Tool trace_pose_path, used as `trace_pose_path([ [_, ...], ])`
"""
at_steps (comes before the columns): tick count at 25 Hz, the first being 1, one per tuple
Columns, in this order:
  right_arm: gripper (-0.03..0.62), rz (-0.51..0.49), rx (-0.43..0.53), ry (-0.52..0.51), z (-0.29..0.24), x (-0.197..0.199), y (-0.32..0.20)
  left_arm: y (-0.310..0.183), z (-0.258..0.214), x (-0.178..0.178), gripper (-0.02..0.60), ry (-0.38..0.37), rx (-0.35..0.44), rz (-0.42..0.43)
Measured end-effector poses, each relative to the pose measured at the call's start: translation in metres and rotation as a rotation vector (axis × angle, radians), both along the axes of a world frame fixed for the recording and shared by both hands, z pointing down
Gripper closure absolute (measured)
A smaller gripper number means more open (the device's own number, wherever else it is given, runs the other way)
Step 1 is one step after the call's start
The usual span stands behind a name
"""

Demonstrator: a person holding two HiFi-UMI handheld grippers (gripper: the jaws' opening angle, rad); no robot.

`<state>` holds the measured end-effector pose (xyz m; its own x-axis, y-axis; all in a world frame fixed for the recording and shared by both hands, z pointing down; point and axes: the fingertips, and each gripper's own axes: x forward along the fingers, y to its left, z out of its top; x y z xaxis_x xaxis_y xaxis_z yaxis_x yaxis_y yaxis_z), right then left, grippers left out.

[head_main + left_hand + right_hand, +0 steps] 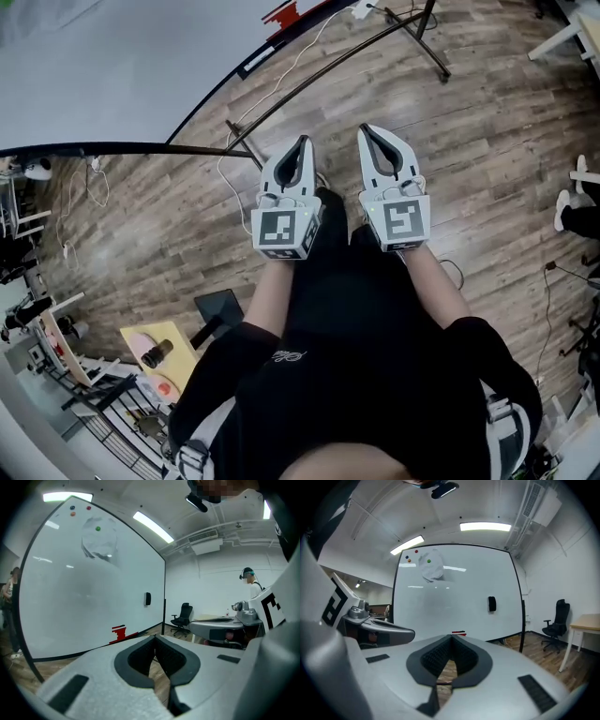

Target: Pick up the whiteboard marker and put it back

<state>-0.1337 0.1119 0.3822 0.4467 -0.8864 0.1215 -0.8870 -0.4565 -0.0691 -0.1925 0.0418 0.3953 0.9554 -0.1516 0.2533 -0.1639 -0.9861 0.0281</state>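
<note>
Grippers side by side in front of you in the head view, left gripper (301,142) at 9 o'clock of right gripper (365,130), both aimed toward the whiteboard (112,66) at 11 o'clock. Left gripper view: jaws closed tip to tip, nothing between the pads, only wood floor (487,122) showing through the gap behind the tips. Right gripper view: same, jaws fully closed, nothing gripped. Your whiteboard marker (458,633) looks to be the small red stick on the board's bottom ledge, at 12 o'clock just above the jaw tips in the right gripper view; too small to confirm. In the head view it sits at 12 o'clock from the left gripper, well apart from both tips. Black eraser (492,603) is stuck on the board at 2 o'clock from the marker. Coloured magnets (416,551) sit near the board's 11 o'clock corner. Office chair (555,625) stands on the floor at 3 o'clock of the board, near a desk (586,620) edge
</note>
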Motion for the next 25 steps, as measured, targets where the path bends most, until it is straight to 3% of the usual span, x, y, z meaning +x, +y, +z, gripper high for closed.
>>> trace_pose_path([
  [8,0.591,0.017,-0.077,0.017,0.019,0.035,-0.065,-0.070,0.014,0.047,0.574,-0.016,-0.027,0.058],
  [17,0.591,0.029,-0.155,-0.012,0.030,0.060,-0.153,-0.159,0.036,0.083,0.574,-0.123,-0.064,0.126],
  [25,0.591,0.047,-0.208,-0.070,0.048,0.077,-0.167,-0.186,0.057,0.113,0.574,-0.234,-0.009,0.169],
])
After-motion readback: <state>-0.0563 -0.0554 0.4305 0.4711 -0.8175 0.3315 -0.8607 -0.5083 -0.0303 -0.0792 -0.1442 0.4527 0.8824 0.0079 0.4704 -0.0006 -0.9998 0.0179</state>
